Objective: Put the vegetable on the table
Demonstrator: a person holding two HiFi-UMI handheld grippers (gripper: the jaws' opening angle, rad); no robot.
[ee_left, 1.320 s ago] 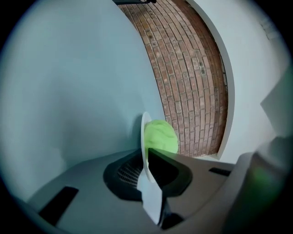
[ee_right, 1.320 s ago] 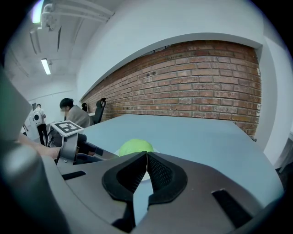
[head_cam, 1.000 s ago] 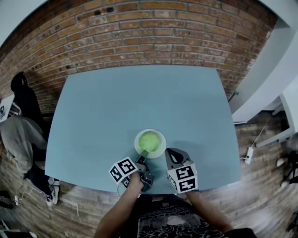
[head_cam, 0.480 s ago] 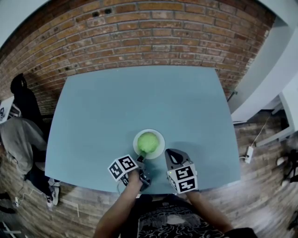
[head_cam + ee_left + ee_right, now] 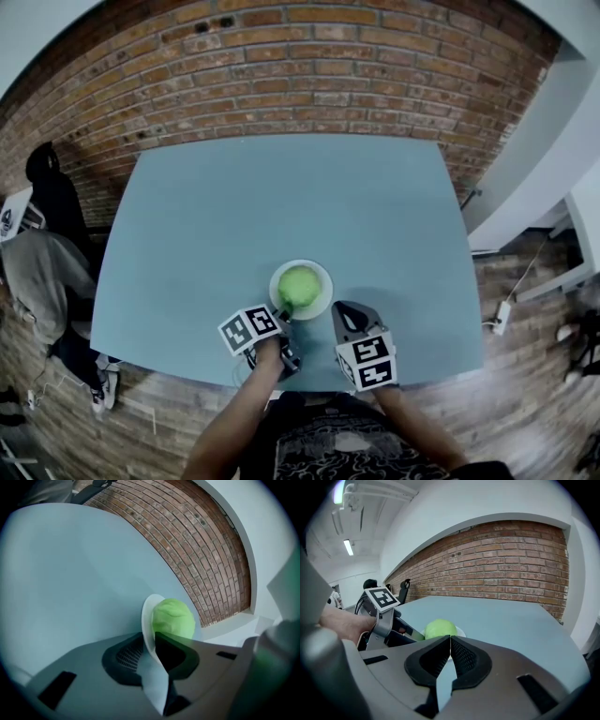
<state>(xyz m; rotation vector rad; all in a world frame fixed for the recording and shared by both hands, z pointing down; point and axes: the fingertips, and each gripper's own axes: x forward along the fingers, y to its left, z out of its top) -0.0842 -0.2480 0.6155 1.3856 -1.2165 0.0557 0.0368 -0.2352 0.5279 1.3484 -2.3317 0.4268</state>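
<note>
Our left gripper (image 5: 283,317) clamps the near rim of the plate (image 5: 323,279) — the cabbage (image 5: 300,284) lies just beyond. Our right gripper (image 5: 348,313), jaws together and empty, rests just beside the plate.

One light green round vegetable (image 5: 300,284), one white round plate (image 5: 325,298), one blue-grey table (image 5: 281,197), one red brick wall (image 5: 281,66) on the far side, and two grey grippers on the near side: left gripper (image 5: 284,313) and right gripper (image 5: 344,309)

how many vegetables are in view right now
1: a green cabbage on the white plate near the front edge of the table, with the left gripper shut on the plate's rim. No other shows; nothing seems hidden.
</note>
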